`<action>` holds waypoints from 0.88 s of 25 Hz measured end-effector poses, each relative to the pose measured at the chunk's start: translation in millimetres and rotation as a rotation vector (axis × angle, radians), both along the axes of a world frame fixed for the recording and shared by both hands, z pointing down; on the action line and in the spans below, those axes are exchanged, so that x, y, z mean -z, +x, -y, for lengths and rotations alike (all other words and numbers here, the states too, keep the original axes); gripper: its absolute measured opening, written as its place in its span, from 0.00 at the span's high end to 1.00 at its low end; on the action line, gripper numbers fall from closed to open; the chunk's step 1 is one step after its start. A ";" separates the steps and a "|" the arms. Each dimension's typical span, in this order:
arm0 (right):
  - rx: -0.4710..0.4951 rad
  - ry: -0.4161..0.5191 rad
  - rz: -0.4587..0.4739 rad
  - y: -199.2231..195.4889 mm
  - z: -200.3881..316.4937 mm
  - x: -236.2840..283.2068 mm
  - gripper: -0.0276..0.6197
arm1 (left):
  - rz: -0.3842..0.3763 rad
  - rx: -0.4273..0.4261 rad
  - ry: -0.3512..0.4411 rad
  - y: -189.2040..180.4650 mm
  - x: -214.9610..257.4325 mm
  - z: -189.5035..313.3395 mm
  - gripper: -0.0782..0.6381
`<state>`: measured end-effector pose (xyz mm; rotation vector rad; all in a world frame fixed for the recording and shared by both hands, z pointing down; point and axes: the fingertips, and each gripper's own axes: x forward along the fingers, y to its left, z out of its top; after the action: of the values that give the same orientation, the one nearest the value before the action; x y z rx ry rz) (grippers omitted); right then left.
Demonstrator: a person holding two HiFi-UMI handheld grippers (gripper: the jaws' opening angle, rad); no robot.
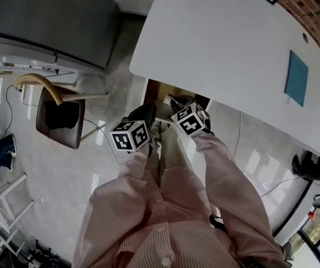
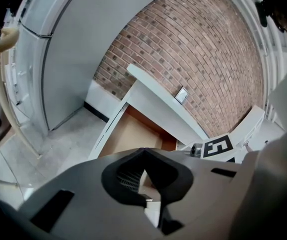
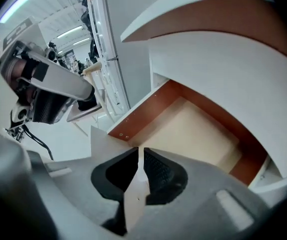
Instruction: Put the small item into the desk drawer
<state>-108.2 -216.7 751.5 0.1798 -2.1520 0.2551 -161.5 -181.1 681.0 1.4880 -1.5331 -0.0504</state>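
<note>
Your right gripper (image 3: 139, 153) is closed down to a thin slit. Nothing sits in that slit, and only the pale floor of the drawer (image 3: 198, 129) shows through it. Your left gripper (image 2: 143, 153) has its jaw tips meeting, and it is empty too. Neither tool touches anything. The small item shows in no view, so you cannot tell where it is.

The drawer stands pulled out under the near edge of the white desk (image 1: 221, 43), with its brown side wall and part of its floor in sight. A teal book (image 1: 296, 78) lies on the desk top, well away from the drawer. A brown chair (image 1: 59, 116) stands off to your left on the tiled floor, and a brick wall (image 2: 193, 49) rises behind the desk. Nothing lies between the jaws and the drawer.

Both hands are held close together just above the drawer's front, sleeves (image 1: 227, 172) side by side. The right gripper points steeply down into the drawer, the left less steeply, towards the desk.
</note>
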 end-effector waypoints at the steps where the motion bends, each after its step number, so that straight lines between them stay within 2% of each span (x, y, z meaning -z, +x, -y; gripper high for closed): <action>1: -0.011 -0.003 0.010 0.0 -0.9 6.5 0.91 | 0.005 -0.003 0.003 -1.6 4.7 -1.5 0.89; 6: -0.026 -0.008 0.052 3.4 -8.1 37.5 0.95 | 0.040 -0.021 0.016 -9.2 29.0 -14.1 0.89; 11: -0.093 -0.014 0.109 12.0 -12.2 73.0 0.95 | 0.078 -0.049 0.038 -13.5 55.5 -23.7 0.89; 15: -0.134 -0.003 0.168 17.3 -12.1 104.6 0.95 | 0.113 -0.097 0.088 -12.4 85.6 -25.7 0.89; 22: -0.224 -0.014 0.335 15.7 -5.3 167.8 0.95 | 0.186 -0.157 0.204 -17.4 137.3 -19.0 0.89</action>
<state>-92.5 -211.4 583.7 0.3950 -2.4622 0.4556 -178.9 -162.1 543.7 1.8138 -1.5900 0.0256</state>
